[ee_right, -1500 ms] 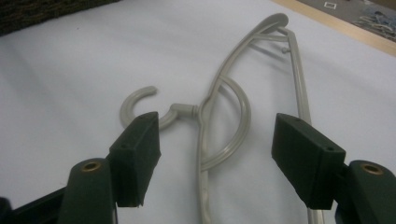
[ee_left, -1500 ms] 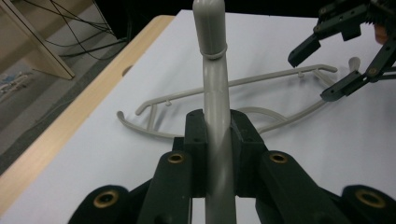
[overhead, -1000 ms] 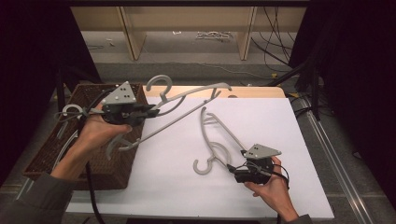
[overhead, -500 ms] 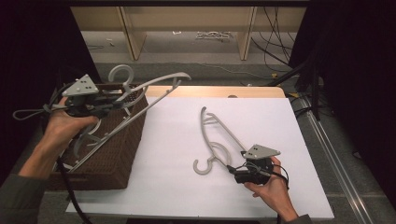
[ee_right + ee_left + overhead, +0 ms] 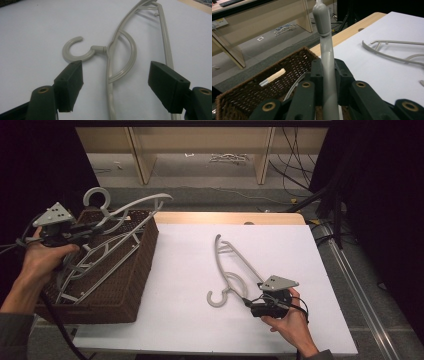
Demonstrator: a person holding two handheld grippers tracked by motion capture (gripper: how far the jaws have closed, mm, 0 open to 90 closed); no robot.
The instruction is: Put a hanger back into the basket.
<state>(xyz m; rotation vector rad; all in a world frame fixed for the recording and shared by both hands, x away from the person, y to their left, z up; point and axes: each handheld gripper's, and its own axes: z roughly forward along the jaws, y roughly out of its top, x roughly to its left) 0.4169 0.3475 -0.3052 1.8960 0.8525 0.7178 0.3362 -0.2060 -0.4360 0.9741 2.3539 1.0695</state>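
At the far left, the left hand-held gripper (image 5: pixel 75 234) is clamped tight on a grey plastic hanger (image 5: pixel 131 206), which it holds over the brown wicker basket (image 5: pixel 131 285) at the left edge of the desk (image 5: pixel 190 330). In the left gripper view the hanger's bar (image 5: pixel 327 75) runs straight up between the closed pads. The hanger sits tilted, its hook and one arm sticking out past the basket's rim, and other hangers (image 5: pixel 95 265) already lie inside.

Likely trouble here: if released at this tilt, the hanger could catch on the rim or on the pile below and tip out onto the desk, or its hook could snag another hanger and drag it along when the gripper pulls away.

Further right, a second hanger (image 5: pixel 231 270) lies flat on the white desk. The right hand-held gripper (image 5: pixel 247 302) rests just beside its hook end, jaws spread wide with nothing gripped; in the right gripper view the hanger's neck (image 5: pixel 110 65) lies between the open pads (image 5: pixel 70 82). Closing here could pinch only the thin inner curve and let the hanger swing or slip.

The basket's depth is hard to judge, and its contents tangle together so that I cannot count them.
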